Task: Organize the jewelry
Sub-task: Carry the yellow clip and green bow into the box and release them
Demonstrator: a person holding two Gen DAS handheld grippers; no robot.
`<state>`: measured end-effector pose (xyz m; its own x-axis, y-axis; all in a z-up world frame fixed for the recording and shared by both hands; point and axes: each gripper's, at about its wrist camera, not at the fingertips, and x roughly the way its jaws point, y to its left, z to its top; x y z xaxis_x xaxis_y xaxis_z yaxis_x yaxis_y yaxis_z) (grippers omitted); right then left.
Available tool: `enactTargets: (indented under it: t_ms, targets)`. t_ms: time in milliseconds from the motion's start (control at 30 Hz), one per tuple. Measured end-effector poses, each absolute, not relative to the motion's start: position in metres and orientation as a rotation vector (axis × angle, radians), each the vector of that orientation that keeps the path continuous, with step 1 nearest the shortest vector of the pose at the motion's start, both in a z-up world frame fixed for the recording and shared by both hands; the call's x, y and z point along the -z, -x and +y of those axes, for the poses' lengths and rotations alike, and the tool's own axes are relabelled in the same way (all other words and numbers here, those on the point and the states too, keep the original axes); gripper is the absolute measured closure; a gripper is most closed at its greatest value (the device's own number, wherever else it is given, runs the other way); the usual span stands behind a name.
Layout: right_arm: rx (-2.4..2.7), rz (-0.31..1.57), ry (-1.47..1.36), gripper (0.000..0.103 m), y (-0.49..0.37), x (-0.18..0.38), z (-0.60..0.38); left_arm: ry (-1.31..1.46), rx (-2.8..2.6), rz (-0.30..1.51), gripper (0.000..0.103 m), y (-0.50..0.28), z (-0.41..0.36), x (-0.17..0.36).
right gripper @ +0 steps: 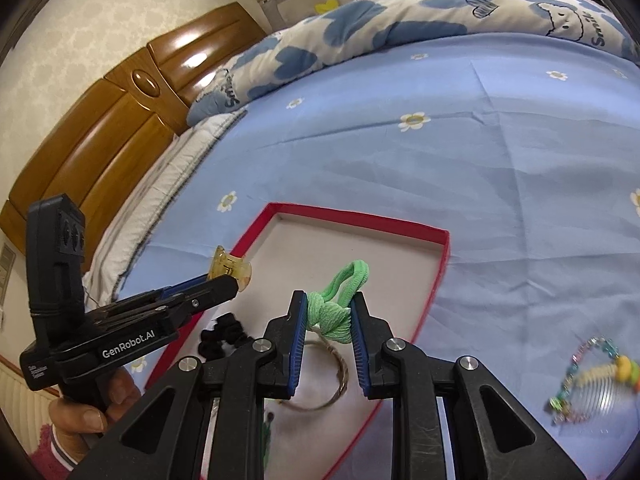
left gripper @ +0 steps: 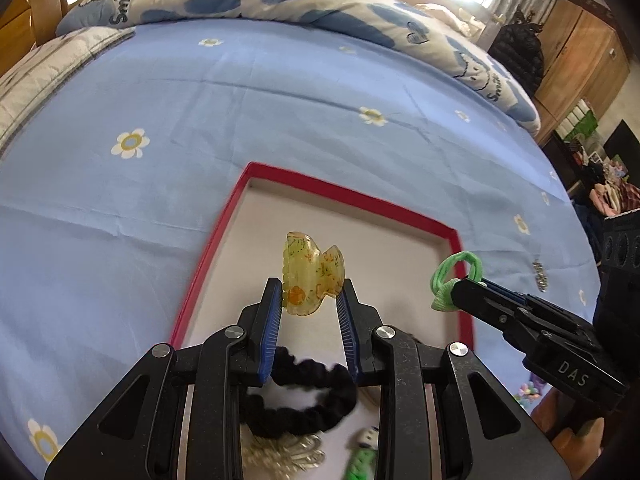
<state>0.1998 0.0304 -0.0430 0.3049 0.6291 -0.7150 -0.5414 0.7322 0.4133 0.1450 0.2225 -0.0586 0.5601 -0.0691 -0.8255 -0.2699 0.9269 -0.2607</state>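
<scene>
The left gripper (left gripper: 310,294) is clamping a translucent yellow plastic claw clip (left gripper: 314,276) above the red-rimmed shallow box (left gripper: 352,196). The right gripper (right gripper: 329,312) is pinching a green elastic hair tie (right gripper: 340,292). A black scrunchie (left gripper: 304,396) at six o'clock is lying half hidden under the fingers; only the right view is showing a blurred beaded comb (right gripper: 592,380) at four o'clock.

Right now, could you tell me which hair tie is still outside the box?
The green hair tie, clamped in the right gripper; the black scrunchie already lies inside the red box.

Bed (right gripper: 500,200) w/ light-blue daisy-print sheet. On it: red-rimmed tray (left gripper: 224,236) near the front, heart-print quilt (right gripper: 380,20) bunched along the far side, bead bracelet (right gripper: 588,376) & clear comb (right gripper: 608,396) lying on the sheet right of tray, small silver pendant (left gripper: 541,274) also right of tray.
</scene>
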Motion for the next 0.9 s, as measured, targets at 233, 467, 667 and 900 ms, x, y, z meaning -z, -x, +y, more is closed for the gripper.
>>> enactTargets:
  t_ms: [233,467,667,900]
  targets:
    - [-0.771,1.043,-0.068,0.081,-0.209,0.061,0.046,0.382,-0.133,1.005,0.077,-0.152,0.227,0.075]
    - [-0.759,1.079,-0.028,0.078,-0.213,0.076,0.057,0.384,-0.142,1.040,0.077,-0.156,0.229,0.081]
    - [-0.752,1.092,-0.016,0.077,-0.214,0.082,0.057,0.372,-0.153,1.073,0.077,-0.161,0.227,0.086]
    - [-0.750,1.089,0.012,0.074,-0.215,0.081,0.059,0.353,-0.158,1.091,0.077,-0.164,0.223,0.086]
